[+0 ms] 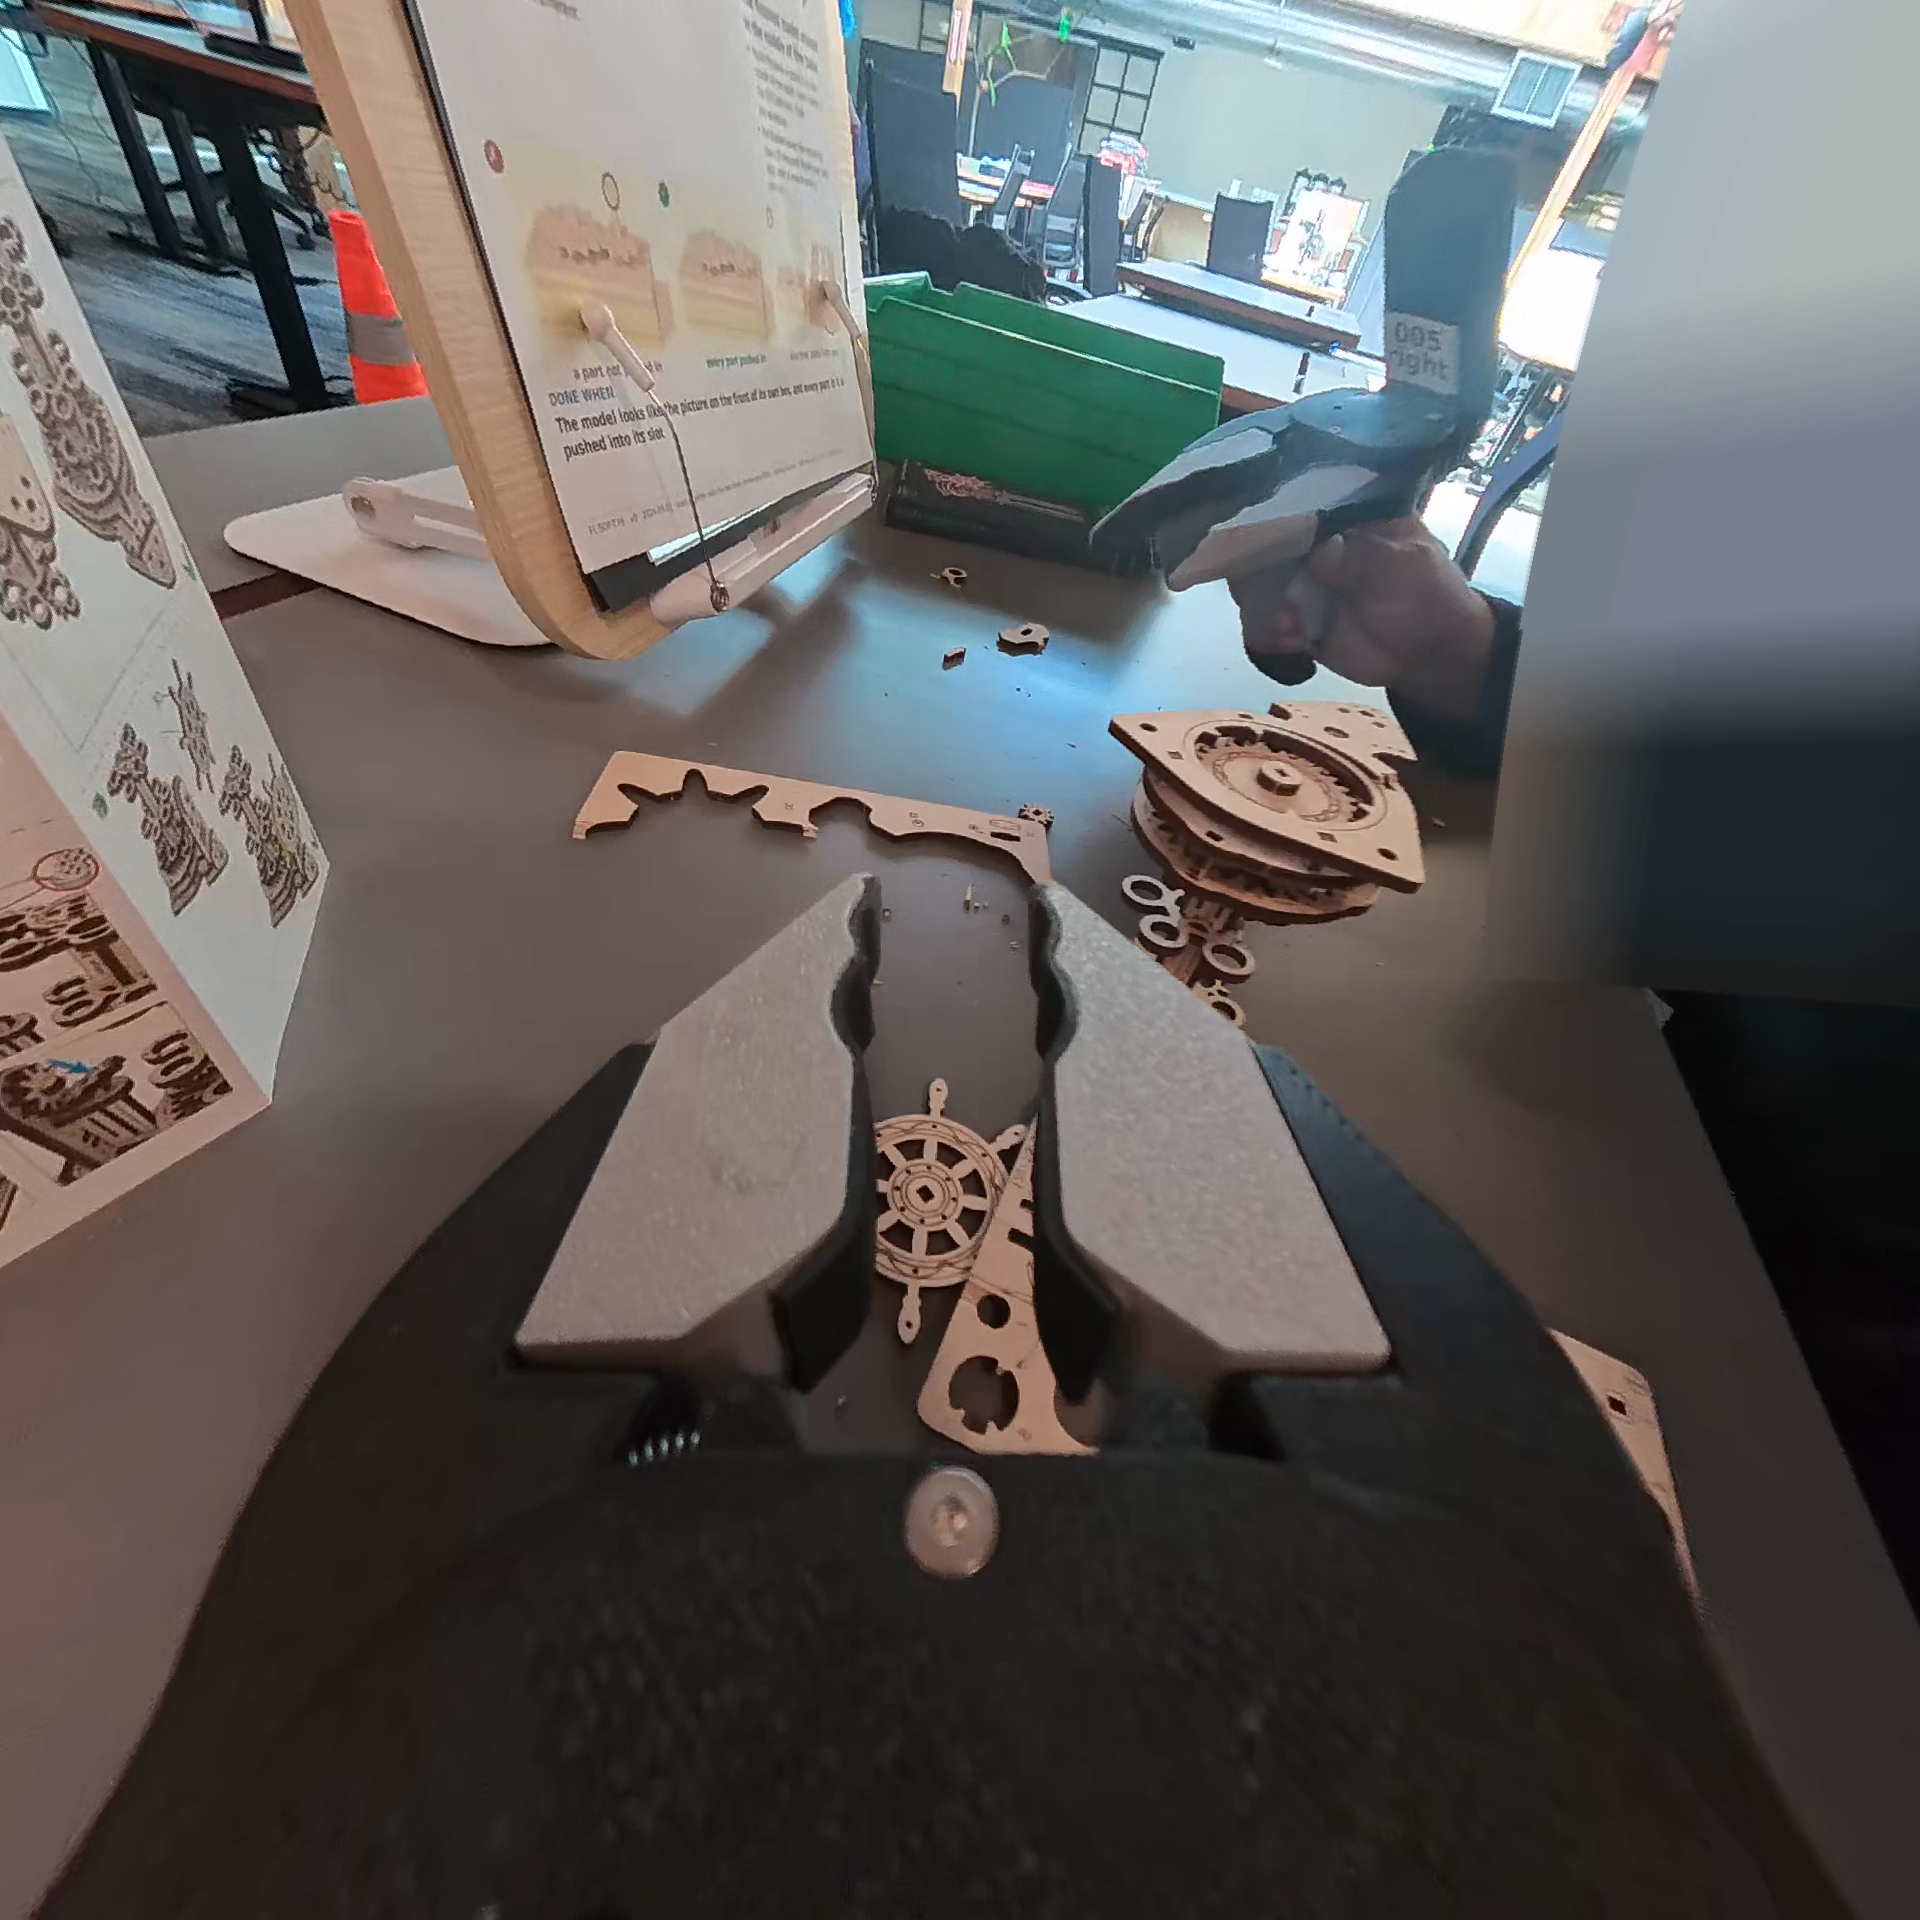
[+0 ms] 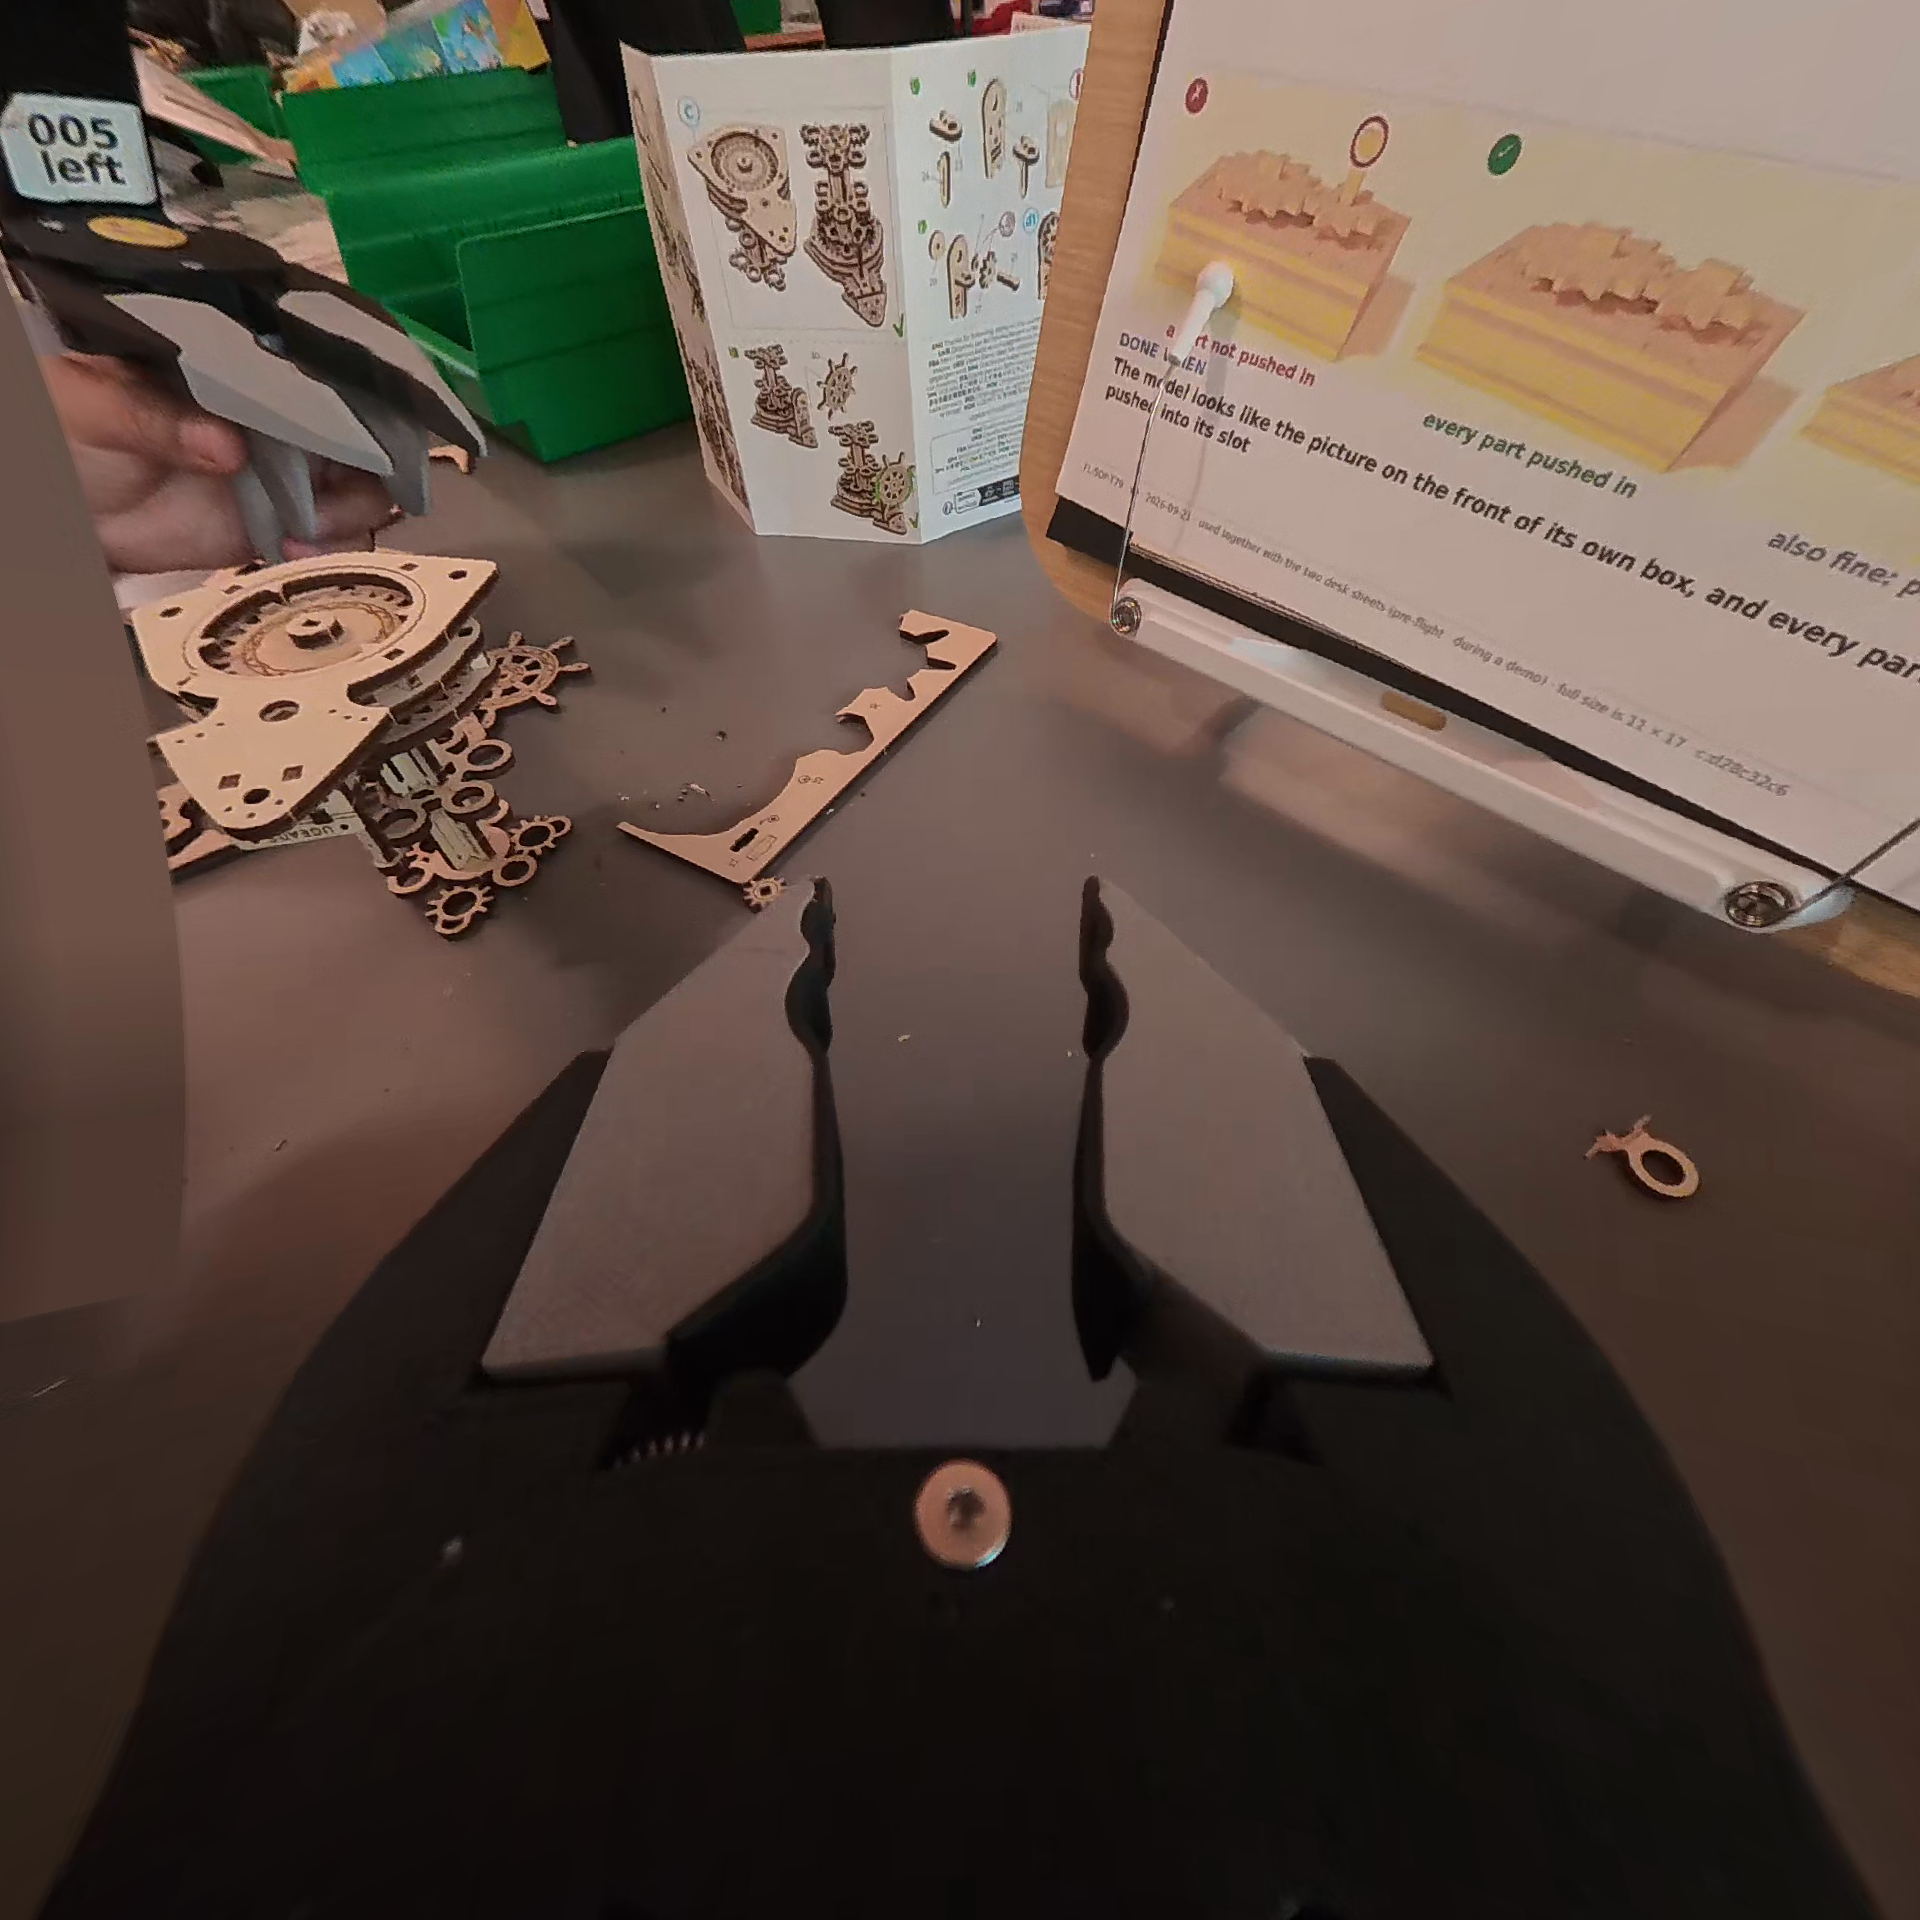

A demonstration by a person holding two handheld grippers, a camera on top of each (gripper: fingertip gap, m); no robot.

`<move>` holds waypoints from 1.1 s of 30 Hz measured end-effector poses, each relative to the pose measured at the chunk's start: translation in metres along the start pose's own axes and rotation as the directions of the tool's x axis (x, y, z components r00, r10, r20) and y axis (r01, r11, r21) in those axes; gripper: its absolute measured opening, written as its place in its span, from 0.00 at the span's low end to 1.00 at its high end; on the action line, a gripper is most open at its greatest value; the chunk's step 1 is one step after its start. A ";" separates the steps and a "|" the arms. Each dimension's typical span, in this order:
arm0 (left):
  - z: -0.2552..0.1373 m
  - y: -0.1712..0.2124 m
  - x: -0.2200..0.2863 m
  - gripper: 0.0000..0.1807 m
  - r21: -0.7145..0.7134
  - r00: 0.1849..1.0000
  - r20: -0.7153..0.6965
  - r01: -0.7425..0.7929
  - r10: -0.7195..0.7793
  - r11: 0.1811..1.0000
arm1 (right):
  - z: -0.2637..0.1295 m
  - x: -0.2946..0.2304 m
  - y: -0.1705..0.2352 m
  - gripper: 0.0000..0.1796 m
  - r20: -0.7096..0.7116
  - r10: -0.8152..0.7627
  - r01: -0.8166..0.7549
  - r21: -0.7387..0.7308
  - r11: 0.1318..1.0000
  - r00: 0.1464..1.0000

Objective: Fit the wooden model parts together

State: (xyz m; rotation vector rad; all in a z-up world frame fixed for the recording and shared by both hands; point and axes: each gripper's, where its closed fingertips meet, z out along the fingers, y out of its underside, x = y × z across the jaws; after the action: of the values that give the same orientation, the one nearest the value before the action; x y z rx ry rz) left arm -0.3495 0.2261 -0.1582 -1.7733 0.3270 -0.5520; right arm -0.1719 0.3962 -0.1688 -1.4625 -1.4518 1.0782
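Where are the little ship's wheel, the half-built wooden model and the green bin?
ship's wheel (image 1: 932, 1198), left wrist view, on its hub.
half-built wooden model (image 1: 1270, 781), left wrist view, on its top plate's centre.
green bin (image 1: 1023, 410), left wrist view, on its side wall.

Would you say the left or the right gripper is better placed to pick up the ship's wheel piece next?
Probably left. The left gripper hangs open directly above the wheel piece, which shows between its fingers. The right gripper is also open but over bare table.
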 end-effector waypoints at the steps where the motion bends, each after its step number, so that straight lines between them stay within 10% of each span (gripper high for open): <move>1: 0.000 0.000 0.001 0.14 -0.002 1.000 0.000 -0.001 0.001 1.000 | 0.000 0.000 -0.001 0.25 0.000 -0.001 0.001 0.004 1.000 1.000; 21: 0.001 0.004 0.010 0.14 -0.025 0.999 -0.021 -0.027 0.026 0.999 | -0.001 0.007 -0.006 0.25 0.001 -0.125 0.124 0.085 0.989 0.992; 33: -0.010 -0.002 0.007 0.15 0.041 0.995 -0.079 0.061 -0.057 0.997 | 0.005 -0.020 0.005 0.29 0.234 -0.161 0.148 0.070 0.986 0.959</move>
State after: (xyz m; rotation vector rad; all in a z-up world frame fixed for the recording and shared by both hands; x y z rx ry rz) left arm -0.3484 0.2149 -0.1527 -1.7274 0.3149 -0.6667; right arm -0.1745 0.3755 -0.1740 -1.1913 -1.6629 1.2165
